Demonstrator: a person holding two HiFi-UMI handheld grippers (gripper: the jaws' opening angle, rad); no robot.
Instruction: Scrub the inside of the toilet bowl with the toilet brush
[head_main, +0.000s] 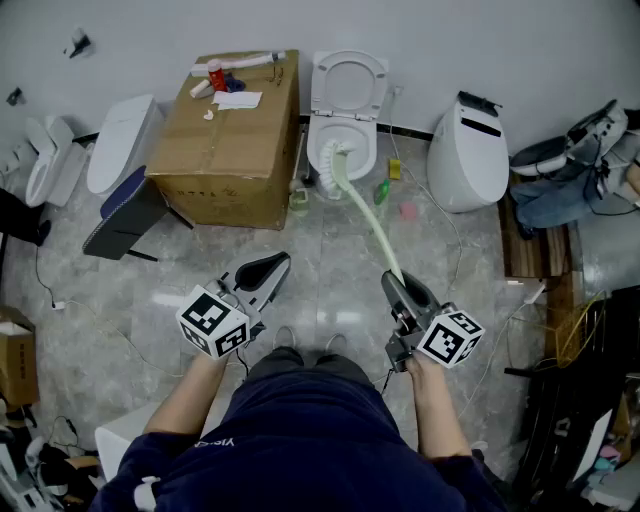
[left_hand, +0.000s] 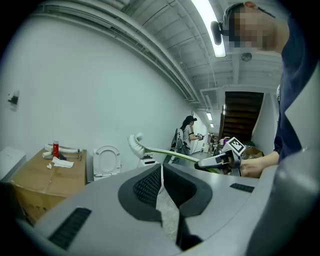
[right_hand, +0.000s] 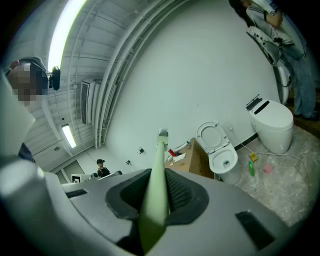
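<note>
Toilet brush (head_main: 368, 215) is clamped by its pale green handle in my right gripper's (head_main: 392, 283) jaws, close to me and short of the toilet (head_main: 362, 150). Its white bristle head is raised in the air before the toilet's bowl, not down inside it. My left gripper (head_main: 272, 266) hangs further left, jaws together on nothing. A cardboard box (head_main: 225, 150) stands left of the toilet, and a second white toilet (head_main: 465, 150) stands on its right.

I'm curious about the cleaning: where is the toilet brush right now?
In the head view, right of centre: the toilet brush is held by the right gripper, its handle reaching toward the open toilet beside the cardboard box.
</note>
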